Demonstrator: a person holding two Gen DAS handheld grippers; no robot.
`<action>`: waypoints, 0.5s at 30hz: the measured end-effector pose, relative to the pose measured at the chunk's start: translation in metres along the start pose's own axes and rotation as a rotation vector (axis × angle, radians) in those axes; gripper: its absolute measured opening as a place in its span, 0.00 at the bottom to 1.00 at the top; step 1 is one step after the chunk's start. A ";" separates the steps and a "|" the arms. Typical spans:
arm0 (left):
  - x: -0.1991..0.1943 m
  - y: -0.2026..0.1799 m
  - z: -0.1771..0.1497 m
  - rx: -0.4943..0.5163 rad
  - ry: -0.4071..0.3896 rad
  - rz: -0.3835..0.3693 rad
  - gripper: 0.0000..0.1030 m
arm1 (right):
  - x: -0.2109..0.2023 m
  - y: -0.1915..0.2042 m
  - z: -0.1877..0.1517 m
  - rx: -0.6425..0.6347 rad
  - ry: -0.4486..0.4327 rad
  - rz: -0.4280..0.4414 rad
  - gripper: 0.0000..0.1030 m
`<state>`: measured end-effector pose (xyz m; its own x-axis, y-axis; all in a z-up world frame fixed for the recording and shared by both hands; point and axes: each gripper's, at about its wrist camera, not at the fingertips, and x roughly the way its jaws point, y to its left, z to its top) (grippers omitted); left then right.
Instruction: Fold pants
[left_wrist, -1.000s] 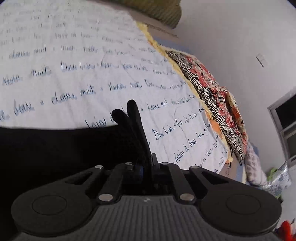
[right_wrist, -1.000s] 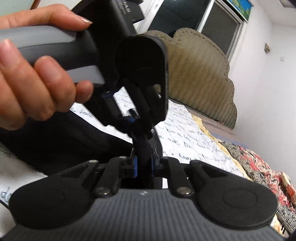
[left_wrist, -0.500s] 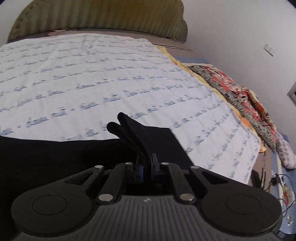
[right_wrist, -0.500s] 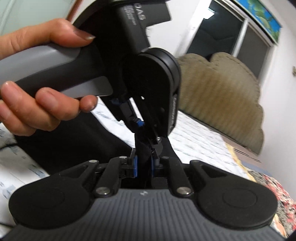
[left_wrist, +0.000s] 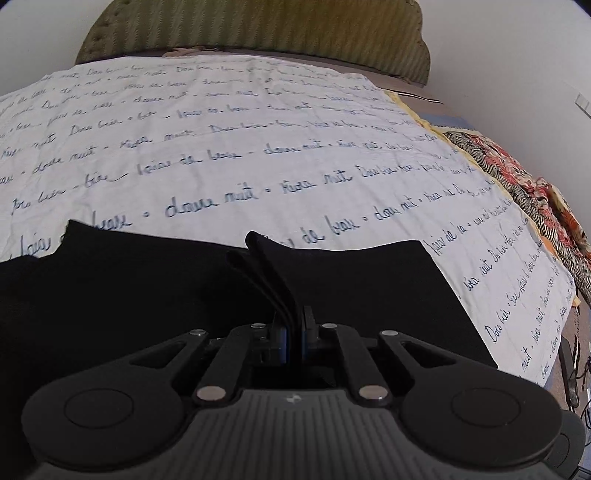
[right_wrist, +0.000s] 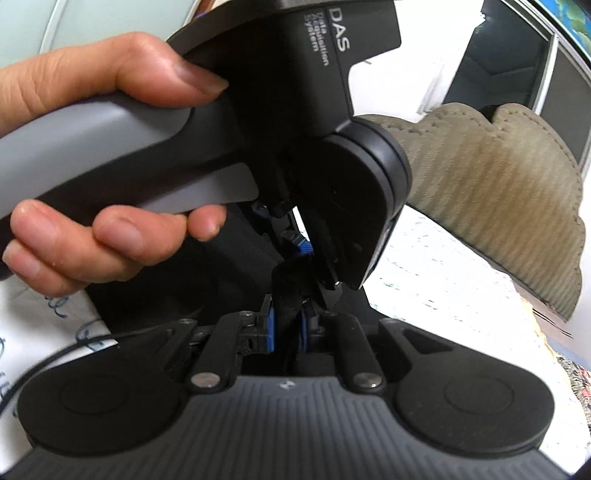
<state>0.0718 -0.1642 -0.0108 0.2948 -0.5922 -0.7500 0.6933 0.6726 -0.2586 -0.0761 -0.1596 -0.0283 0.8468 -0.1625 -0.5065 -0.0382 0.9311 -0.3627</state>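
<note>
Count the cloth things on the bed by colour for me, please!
Black: 1, the pants
White with blue writing: 1, the bedsheet
Red and zebra-striped: 1, the patterned blanket
Total: 3

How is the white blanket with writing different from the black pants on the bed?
The white bedspread is pale with rows of blue handwriting; the black pants are plain and dark. The bedspread lies flat, covering the bed; the pants lie on top of it, covering only the near part, one edge pinched up by the left gripper. Both are cloth.
</note>
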 end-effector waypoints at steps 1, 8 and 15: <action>-0.001 0.003 -0.001 -0.005 -0.002 0.003 0.06 | 0.002 0.002 0.002 -0.002 -0.001 0.007 0.13; -0.001 0.024 0.000 -0.038 0.040 0.026 0.07 | 0.013 0.012 0.007 -0.043 0.057 0.051 0.37; -0.079 0.059 0.002 -0.066 -0.131 0.117 0.10 | -0.056 -0.040 0.000 0.036 -0.024 0.145 0.76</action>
<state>0.0906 -0.0791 0.0342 0.4572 -0.5581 -0.6924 0.6060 0.7654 -0.2167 -0.1222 -0.1873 0.0149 0.8461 -0.0184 -0.5327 -0.1422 0.9554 -0.2589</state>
